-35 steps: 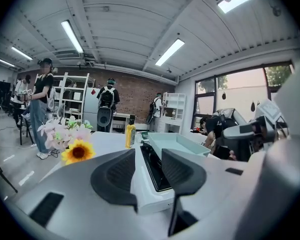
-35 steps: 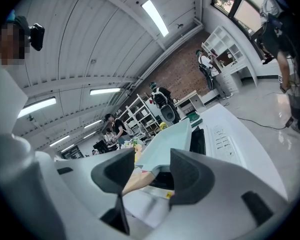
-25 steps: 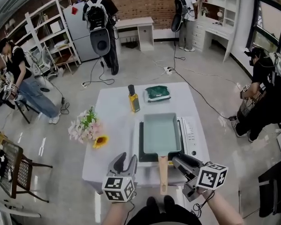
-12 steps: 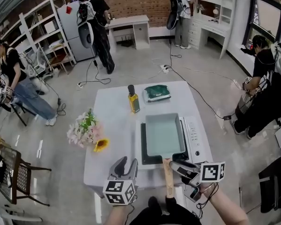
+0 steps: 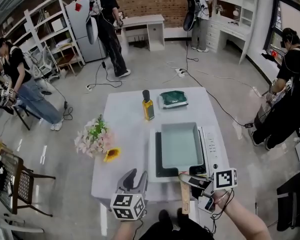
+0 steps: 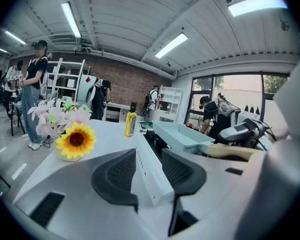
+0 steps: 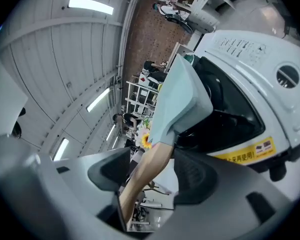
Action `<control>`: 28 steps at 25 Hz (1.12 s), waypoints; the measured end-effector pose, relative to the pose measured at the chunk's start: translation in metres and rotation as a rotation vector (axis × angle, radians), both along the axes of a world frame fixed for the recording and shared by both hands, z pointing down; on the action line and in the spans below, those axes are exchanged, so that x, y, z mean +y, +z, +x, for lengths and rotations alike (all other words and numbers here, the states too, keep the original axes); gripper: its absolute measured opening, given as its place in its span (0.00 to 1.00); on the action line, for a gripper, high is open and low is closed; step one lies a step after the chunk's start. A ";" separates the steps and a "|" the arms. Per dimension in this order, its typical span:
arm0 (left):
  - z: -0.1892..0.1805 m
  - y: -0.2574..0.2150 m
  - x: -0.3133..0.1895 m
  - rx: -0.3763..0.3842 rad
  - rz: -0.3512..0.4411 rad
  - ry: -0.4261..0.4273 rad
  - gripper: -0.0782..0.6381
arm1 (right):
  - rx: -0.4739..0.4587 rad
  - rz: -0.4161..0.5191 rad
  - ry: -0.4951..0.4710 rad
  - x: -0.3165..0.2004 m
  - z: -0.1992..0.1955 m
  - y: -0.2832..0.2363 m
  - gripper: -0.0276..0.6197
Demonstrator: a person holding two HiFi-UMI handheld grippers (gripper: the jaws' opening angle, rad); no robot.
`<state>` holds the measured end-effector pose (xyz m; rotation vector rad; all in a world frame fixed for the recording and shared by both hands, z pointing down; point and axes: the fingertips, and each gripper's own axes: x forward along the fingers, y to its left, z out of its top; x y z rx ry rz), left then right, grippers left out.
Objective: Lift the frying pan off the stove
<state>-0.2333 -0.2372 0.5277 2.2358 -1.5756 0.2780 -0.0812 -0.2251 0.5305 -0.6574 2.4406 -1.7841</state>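
**Right tongs lined up on the pan handle**

My right tongs [image 5: 192, 180], at the lower right of the head view, have just been opening and now stand at their widest. They are turned sideways so the wooden handle [image 5: 185, 198] runs between the jaws, not yet squeezed, I judge. The frying pan [image 5: 179, 145] sits on the stove [image 5: 213, 151], centre right. My left tongs [image 5: 133, 177] hang partly open and empty, lower centre, left of the handle.
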 end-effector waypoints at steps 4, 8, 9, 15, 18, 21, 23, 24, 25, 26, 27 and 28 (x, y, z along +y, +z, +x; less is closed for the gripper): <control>-0.005 0.001 0.004 -0.002 -0.008 -0.018 0.31 | -0.006 -0.033 -0.004 -0.006 -0.003 0.005 0.45; -0.009 0.004 0.004 0.001 -0.014 -0.036 0.31 | -0.021 -0.051 -0.029 -0.010 -0.010 0.009 0.45; -0.009 0.004 0.004 0.002 -0.015 -0.039 0.31 | -0.028 -0.061 -0.036 -0.010 -0.012 0.009 0.45; -0.004 0.004 0.007 0.005 -0.019 -0.044 0.31 | -0.023 -0.094 -0.078 -0.010 -0.023 0.014 0.45; -0.001 0.004 0.009 0.025 -0.020 -0.044 0.31 | -0.034 -0.098 -0.097 -0.012 -0.028 0.012 0.44; 0.001 0.004 0.010 0.046 -0.026 -0.047 0.31 | -0.037 -0.092 -0.119 -0.014 -0.032 0.011 0.40; 0.004 0.003 0.012 0.055 -0.030 -0.042 0.31 | -0.044 -0.095 -0.129 -0.014 -0.034 0.011 0.36; 0.005 0.002 0.013 0.062 -0.032 -0.038 0.31 | -0.045 -0.097 -0.133 -0.014 -0.034 0.011 0.35; 0.007 0.001 0.013 0.073 -0.035 -0.035 0.31 | -0.047 -0.099 -0.137 -0.014 -0.034 0.012 0.34; 0.008 0.000 0.014 0.088 -0.037 -0.033 0.31 | -0.049 -0.100 -0.141 -0.014 -0.034 0.012 0.34; 0.009 -0.002 0.014 0.107 -0.040 -0.032 0.31 | -0.051 -0.101 -0.144 -0.014 -0.034 0.012 0.34; 0.011 -0.003 0.014 0.129 -0.043 -0.032 0.31 | -0.050 -0.103 -0.145 -0.013 -0.033 0.013 0.34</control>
